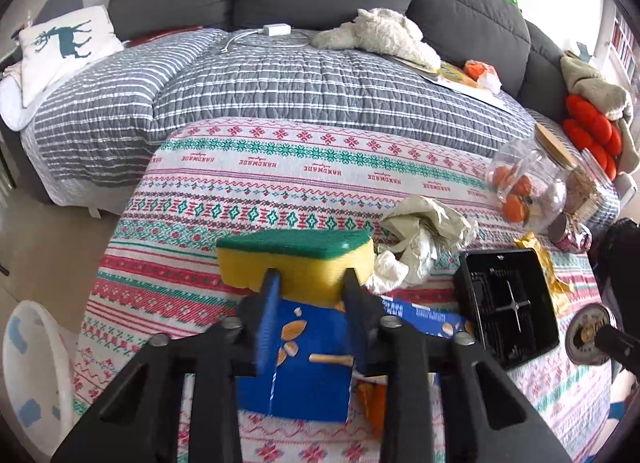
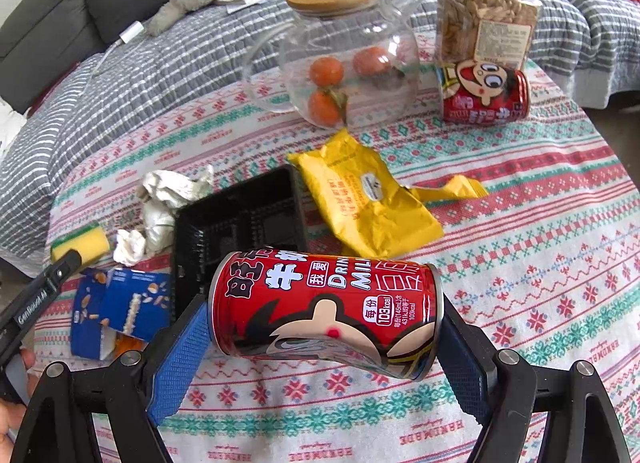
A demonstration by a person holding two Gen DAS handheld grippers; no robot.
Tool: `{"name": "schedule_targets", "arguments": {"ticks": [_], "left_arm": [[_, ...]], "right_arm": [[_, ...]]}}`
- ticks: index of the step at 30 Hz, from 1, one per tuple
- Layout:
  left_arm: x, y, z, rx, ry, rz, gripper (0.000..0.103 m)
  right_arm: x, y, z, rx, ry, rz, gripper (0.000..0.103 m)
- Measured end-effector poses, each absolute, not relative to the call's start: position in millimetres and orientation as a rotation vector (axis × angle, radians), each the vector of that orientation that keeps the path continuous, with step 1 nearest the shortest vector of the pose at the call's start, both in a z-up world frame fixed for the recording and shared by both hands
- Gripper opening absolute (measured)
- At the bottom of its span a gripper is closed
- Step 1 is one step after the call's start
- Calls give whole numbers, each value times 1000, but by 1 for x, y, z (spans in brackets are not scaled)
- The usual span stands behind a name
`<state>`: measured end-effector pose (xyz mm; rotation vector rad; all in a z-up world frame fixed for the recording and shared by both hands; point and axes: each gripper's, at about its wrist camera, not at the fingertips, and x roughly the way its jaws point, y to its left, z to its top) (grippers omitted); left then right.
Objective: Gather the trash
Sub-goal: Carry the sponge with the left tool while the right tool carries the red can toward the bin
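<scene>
Now left gripper (image 1: 310,277) pinches the sponge (image 1: 296,259); right gripper (image 2: 324,327) clamps a can (image 2: 326,311).

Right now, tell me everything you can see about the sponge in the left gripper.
The sponge is a rectangular block, soft-looking yellow foam with a green scouring layer on top. It looks clean and whole. It lies level, green side up, pinched at its near side between the two fingers of the left gripper, whose pads dent the foam. It seems lifted just off the patterned cloth, above a blue carton. Crumpled paper sits at its right end; whether they touch is unclear.
</scene>
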<state>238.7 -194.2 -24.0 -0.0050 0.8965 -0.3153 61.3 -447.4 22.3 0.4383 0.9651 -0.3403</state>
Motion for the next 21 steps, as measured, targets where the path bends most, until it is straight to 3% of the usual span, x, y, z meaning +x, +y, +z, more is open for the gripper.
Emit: {"name": "schedule_targets", "arguments": {"ticks": [5, 21], "left_arm": [[233, -173, -13, -30, 895, -343, 22], [195, -46, 23, -63, 876, -261, 21]], "right_arm": [[63, -433, 29, 444, 957, -320, 88], [83, -349, 45, 364, 950, -218, 88]]}}
